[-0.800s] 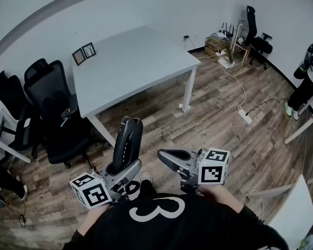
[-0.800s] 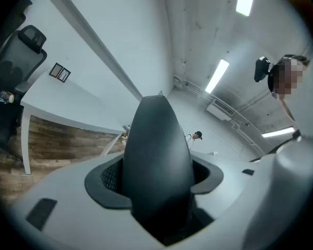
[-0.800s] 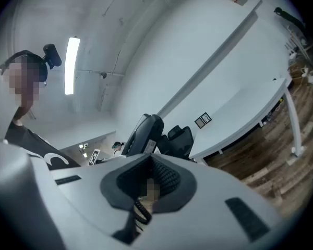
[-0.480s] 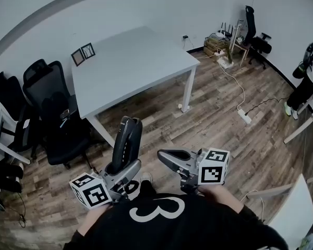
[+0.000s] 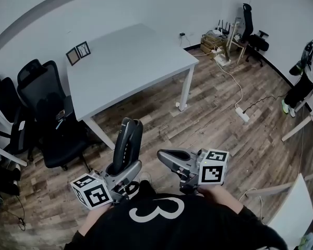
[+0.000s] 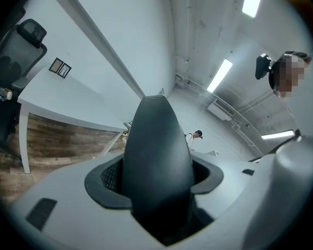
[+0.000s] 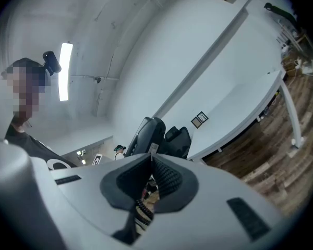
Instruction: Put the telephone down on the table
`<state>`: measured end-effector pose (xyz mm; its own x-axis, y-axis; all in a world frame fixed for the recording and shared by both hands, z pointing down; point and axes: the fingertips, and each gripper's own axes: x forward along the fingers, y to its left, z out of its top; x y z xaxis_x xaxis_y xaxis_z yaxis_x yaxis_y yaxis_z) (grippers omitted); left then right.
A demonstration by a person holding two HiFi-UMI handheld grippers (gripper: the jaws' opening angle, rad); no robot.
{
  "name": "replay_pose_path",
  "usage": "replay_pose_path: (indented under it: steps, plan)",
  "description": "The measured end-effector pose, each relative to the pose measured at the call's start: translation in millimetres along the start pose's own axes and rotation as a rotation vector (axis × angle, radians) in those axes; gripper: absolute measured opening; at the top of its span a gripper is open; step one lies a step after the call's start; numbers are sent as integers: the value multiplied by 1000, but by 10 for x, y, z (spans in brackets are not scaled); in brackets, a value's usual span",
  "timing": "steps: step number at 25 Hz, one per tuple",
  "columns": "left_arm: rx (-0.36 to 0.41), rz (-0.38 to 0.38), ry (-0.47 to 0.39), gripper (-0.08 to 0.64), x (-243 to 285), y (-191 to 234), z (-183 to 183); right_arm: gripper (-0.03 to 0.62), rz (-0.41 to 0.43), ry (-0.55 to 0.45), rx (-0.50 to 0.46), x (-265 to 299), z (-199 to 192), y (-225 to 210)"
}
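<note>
A black telephone handset [image 5: 127,145] stands nearly upright in my left gripper [image 5: 123,169], whose jaws are shut on its lower end, low in the head view in front of my body. In the left gripper view the handset [image 6: 156,160] fills the gap between the two pads. My right gripper [image 5: 166,157] is beside it on the right, pointing left, jaws shut with nothing seen in them. In the right gripper view the handset [image 7: 147,134] rises behind the shut fingertips, and a coiled cord [image 7: 142,208] shows through the slit below them. The white table [image 5: 130,61] stands ahead, well apart from both grippers.
Two small picture frames [image 5: 77,52] stand on the table's far left corner. Black office chairs [image 5: 47,113] crowd its left side. A power strip with cable [image 5: 241,114] lies on the wooden floor at right. Another chair [image 5: 253,30] and boxes are at the back right.
The head view has shifted a little, so the table and chairs sit slightly further left. Both grippers and the handset keep the same pose.
</note>
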<state>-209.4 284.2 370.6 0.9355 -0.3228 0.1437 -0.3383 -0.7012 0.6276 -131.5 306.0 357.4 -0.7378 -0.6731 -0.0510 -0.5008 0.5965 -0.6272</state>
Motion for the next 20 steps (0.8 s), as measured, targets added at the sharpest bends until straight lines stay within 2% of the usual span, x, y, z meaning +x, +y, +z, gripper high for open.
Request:
replay_pose_path:
  steps: [10,20]
  plan:
    - [-84,-7,60,290,335,588,192,9,-69,12,87,348,69,-566]
    - [-117,-13,106,290,759,1345,718,9,-121,20,149,951,405,-1292]
